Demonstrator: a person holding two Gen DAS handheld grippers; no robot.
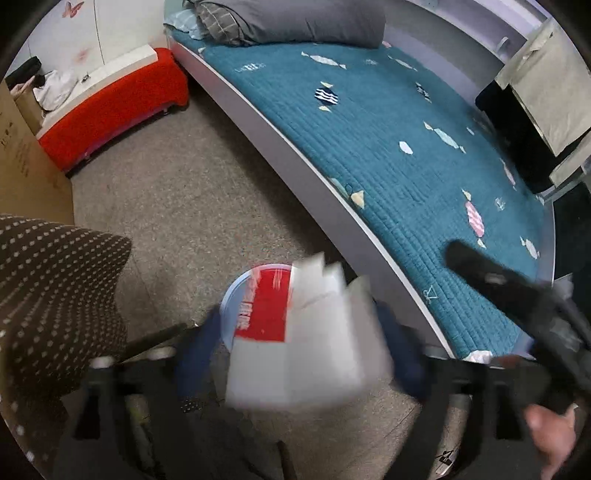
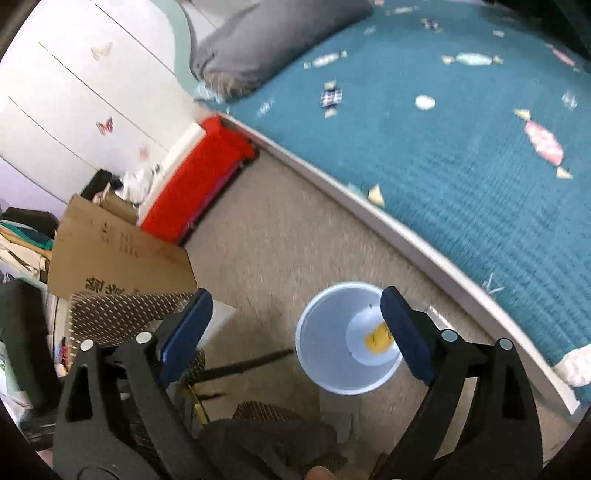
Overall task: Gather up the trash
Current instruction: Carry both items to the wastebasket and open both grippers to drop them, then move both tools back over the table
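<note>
Filling the upper right of both views was the bed (image 1: 388, 140), its teal quilt printed with sweets and a grey pillow (image 1: 288, 22) at its head. Beside it lay the beige carpet floor (image 1: 192, 192), with a red bench (image 1: 110, 107) against the wall and a cardboard box (image 2: 122, 254) near it. On the floor just beside the bed frame stood the pale blue bin (image 2: 332, 354), holding a yellow scrap (image 2: 378, 338) at its bottom. In the left view, a white and red packet (image 1: 306, 343), blurred, sat between the blue pads over the bin's mouth; the left claw (image 1: 299, 358) stood wide, and whether its pads touched the packet could not be told. The right claw (image 2: 295, 328) was released and empty, its right pad overlapping the bin's rim.
</note>
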